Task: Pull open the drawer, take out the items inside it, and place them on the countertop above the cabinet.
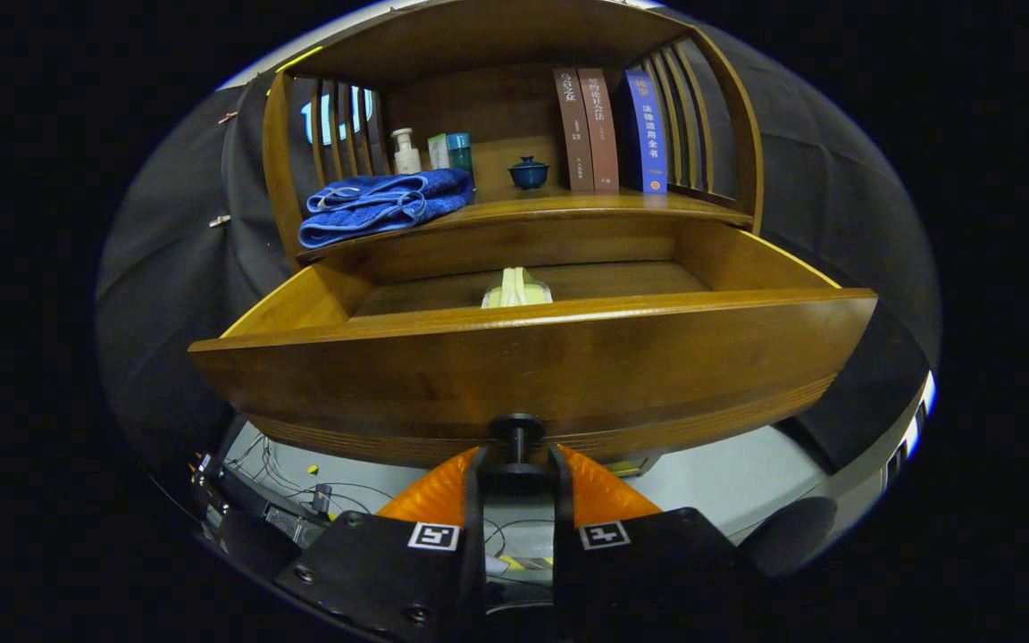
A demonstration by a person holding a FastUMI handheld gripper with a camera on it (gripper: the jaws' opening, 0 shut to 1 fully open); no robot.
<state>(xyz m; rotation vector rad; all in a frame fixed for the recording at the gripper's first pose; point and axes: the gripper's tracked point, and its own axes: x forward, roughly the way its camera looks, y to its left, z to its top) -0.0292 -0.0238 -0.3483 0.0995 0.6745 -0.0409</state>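
Observation:
The wooden drawer (pixel 532 357) stands pulled out toward me, its front panel right ahead of my fingers. My gripper (pixel 517 464) is shut on the drawer's dark round knob (pixel 517 429), one finger on each side of its stem. Inside the drawer lies a pale yellow and white packet (pixel 515 288), near the middle and partly hidden behind the front panel. Above the drawer is the wooden countertop (pixel 586 207) of the cabinet.
On the countertop lie a folded blue towel (pixel 380 205), a white pump bottle (pixel 405 152), a teal container (pixel 459 152), a small blue lidded cup (pixel 529 172) and three upright books (pixel 608 129). Cables and a dark box (pixel 287 518) lie on the floor below.

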